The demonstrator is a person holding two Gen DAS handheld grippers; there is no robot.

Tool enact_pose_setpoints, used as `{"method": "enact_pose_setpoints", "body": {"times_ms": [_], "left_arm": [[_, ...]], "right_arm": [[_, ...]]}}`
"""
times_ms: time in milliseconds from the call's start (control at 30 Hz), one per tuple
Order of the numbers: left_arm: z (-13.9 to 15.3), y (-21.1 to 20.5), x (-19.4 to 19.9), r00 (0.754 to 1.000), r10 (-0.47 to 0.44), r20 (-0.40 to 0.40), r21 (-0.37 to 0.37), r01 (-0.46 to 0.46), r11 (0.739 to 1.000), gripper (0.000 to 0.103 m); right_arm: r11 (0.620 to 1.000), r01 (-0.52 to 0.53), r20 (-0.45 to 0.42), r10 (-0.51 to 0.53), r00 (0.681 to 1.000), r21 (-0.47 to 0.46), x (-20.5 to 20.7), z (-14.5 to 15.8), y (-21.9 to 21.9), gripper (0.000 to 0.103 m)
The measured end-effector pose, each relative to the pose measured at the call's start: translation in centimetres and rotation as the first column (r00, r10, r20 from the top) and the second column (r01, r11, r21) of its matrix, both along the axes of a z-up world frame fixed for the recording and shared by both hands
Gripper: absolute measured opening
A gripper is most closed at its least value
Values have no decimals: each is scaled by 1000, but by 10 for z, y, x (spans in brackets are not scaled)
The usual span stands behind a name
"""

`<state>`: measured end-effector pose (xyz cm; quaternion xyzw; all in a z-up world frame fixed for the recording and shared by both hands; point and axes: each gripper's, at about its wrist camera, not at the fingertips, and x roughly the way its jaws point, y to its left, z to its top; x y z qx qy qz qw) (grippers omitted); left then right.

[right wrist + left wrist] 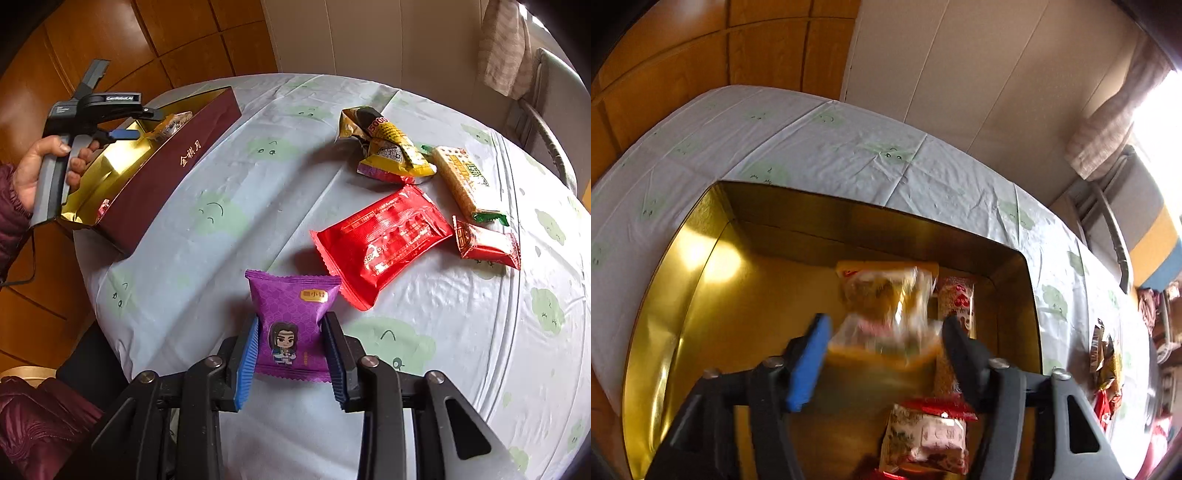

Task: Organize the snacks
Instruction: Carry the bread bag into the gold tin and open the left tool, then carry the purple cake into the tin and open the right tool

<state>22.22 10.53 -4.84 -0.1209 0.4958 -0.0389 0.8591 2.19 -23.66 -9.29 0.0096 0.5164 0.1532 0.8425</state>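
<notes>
Dropping a snack into the gift box [173, 158] is the left hand's [40, 173] job right now: the left tongs [884, 332] hang over the box's gold interior with the jaws parted, and a blurred clear-and-yellow packet [886, 314] sits between them, seemingly loose rather than pinched. I'd judge it best to let that packet fall flat beside the packets already inside the box, then lift straight up so the pads don't drag it back out. To the right of the box, on the tabletop [258, 177], the right tongs [291, 354] are closed snugly on a purple packet [291, 314], pads pressing both edges. Further right of the box lie a big red packet [380, 240], a yellow pouch [391, 151], a cracker bar [465, 181] and a small red packet [487, 243], all waiting their turn
</notes>
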Motion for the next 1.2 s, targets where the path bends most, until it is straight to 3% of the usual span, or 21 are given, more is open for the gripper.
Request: {"method": "enact_pose_setpoints", "body": {"times_ms": [267, 633, 1200], "left_arm": [[22, 1, -60, 995, 60, 75, 59, -65, 996, 63], [39, -3, -141, 981, 43, 191, 142, -71, 987, 65], [25, 10, -184, 979, 64, 194, 157, -95, 983, 65]], "right_arm": [[1000, 21, 25, -22, 999, 6, -5, -1, 0, 35], [999, 37, 49, -36, 998, -22, -9, 0, 6, 35], [997, 64, 53, -62, 997, -50, -6, 8, 15, 34]]}}
